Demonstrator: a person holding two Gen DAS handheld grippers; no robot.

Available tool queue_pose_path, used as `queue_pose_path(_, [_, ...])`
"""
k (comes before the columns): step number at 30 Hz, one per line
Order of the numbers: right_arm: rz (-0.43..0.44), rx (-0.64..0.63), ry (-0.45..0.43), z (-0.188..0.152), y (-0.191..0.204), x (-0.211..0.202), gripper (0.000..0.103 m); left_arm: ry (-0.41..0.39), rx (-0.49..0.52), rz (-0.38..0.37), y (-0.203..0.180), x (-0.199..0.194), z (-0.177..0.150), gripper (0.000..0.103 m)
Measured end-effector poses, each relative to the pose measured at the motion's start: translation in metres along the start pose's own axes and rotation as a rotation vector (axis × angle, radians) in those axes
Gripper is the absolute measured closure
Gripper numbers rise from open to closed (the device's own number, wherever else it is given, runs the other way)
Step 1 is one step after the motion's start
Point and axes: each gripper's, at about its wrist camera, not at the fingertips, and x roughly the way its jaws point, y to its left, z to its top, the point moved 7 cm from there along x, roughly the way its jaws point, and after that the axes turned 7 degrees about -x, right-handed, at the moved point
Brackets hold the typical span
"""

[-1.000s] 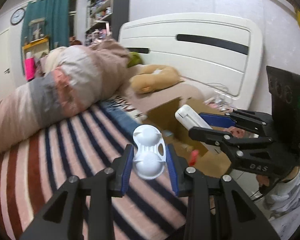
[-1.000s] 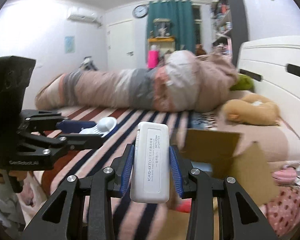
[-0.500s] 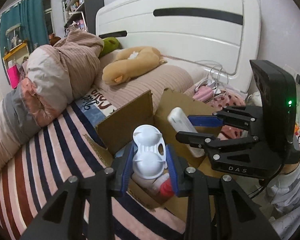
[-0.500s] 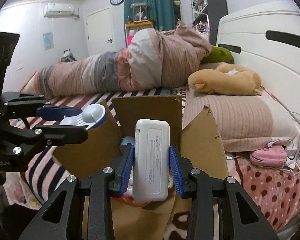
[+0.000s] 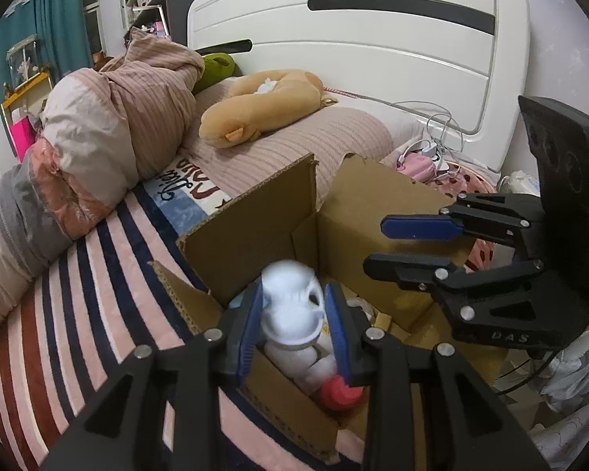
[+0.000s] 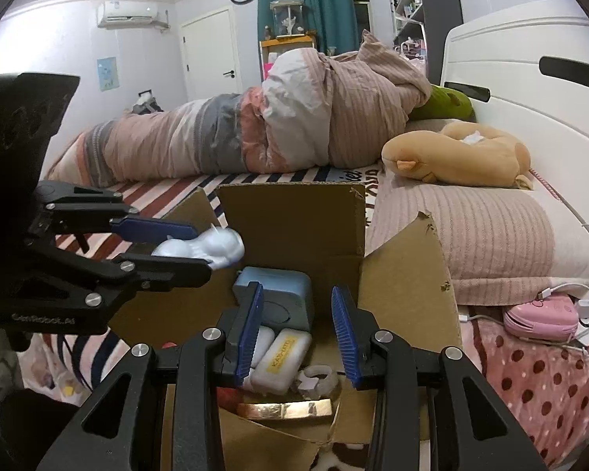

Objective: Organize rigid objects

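An open cardboard box (image 5: 251, 235) (image 6: 404, 274) stands on the bed. My left gripper (image 5: 292, 314) is over the box with its fingers spread; a blurred white double-cup piece (image 5: 290, 306) (image 6: 212, 249) sits between them, loose. My right gripper (image 6: 296, 333) (image 5: 408, 245) is open and empty over the box. In the box lie a white rectangular case with a yellow label (image 6: 280, 361), a blue-grey box (image 6: 275, 300), a red-capped white bottle (image 5: 333, 388) and a gold bar (image 6: 284, 408).
A rolled striped duvet (image 6: 255, 125) and a tan plush pillow (image 5: 255, 102) lie beyond the box. The white headboard (image 5: 373, 39) is behind. A pink pouch with white cables (image 6: 538, 318) lies on the dotted cover at right.
My right gripper has opened and dropped the white case into the box. My left gripper has opened wider and the white double-cup piece is slipping free, blurred.
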Motion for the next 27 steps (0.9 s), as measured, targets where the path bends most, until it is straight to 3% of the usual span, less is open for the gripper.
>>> queue_pose_path(6, [-0.007,-0.004,0.011,-0.001,-0.001,0.001,0.071,0.004,0.008,0.0,0.002,0.004,-0.001,0.07])
queue_pose_path(9, [-0.006,-0.005,0.011,-0.001,-0.001,0.002,0.071,-0.002,0.0,0.002,0.005,0.0,-0.002,0.061])
queue_pose_path(13, [0.002,-0.005,0.013,0.0,0.004,0.0,0.07,-0.04,-0.036,0.007,0.011,-0.017,-0.001,0.041])
queue_pose_path(15, [0.024,-0.003,0.004,0.003,0.007,-0.003,0.061,-0.059,-0.053,0.015,0.013,-0.026,-0.001,0.036])
queue_pose_path(19, [0.048,-0.03,-0.035,0.014,0.016,-0.013,0.047,-0.13,-0.124,0.093,0.023,-0.053,-0.005,0.014])
queue_pose_path(22, [0.058,-0.061,-0.062,0.023,0.024,-0.021,0.033,-0.174,-0.177,0.154,0.033,-0.071,-0.011,0.011])
queue_pose_path(24, [0.068,-0.082,-0.101,0.03,0.03,-0.029,0.015,-0.209,-0.239,0.207,0.043,-0.084,-0.017,0.006])
queue_pose_path(27, [0.074,-0.105,-0.169,0.038,0.037,-0.039,0.005,-0.265,-0.318,0.266,0.056,-0.099,-0.023,0.002])
